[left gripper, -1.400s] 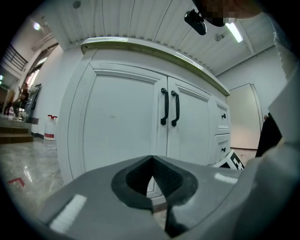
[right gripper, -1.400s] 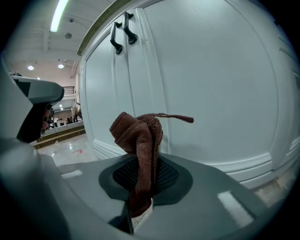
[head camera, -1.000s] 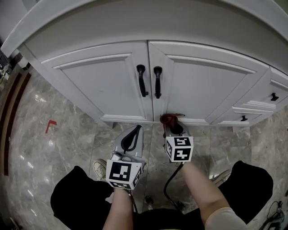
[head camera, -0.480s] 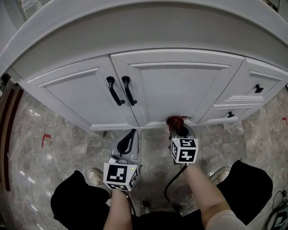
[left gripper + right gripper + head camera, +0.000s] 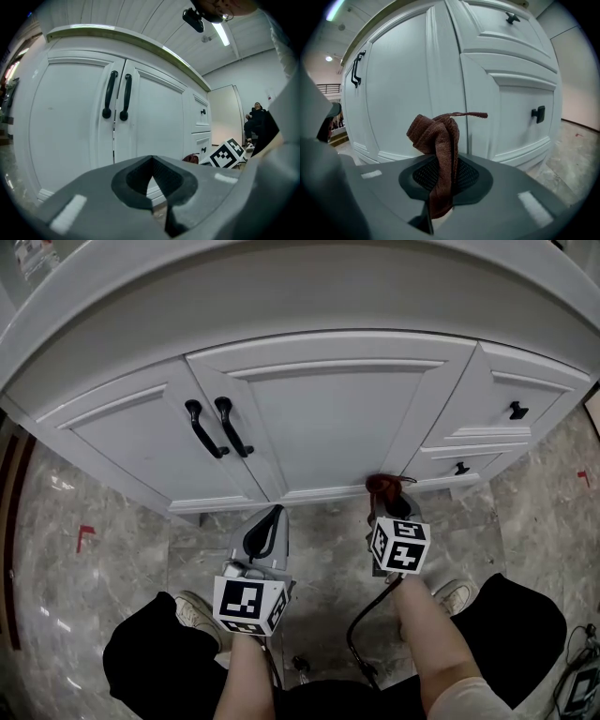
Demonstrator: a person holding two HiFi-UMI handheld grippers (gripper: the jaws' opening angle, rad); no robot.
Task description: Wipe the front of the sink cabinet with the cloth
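The white sink cabinet (image 5: 328, 418) has two doors with black handles (image 5: 214, 426) and small drawers (image 5: 511, 395) at the right. My right gripper (image 5: 382, 495) is shut on a brown-red cloth (image 5: 437, 138), whose bunched end sticks out past the jaws low against the cabinet (image 5: 408, 89) base, by the edge between the right door and the drawers. My left gripper (image 5: 272, 519) is shut with nothing in it and hangs above the floor, short of the door (image 5: 150, 122).
Grey marble floor tiles (image 5: 84, 587) run under and beside the cabinet. A red mark (image 5: 84, 537) lies on the floor at left. The person's shoes (image 5: 190, 607) and dark trousers fill the bottom. A cable (image 5: 361, 638) trails from the right gripper. Another person (image 5: 255, 123) sits far off.
The view has swung so the cabinet handles shifted left. My right gripper with the cloth has moved right along the cabinet base toward the drawers. The left gripper has kept its place.
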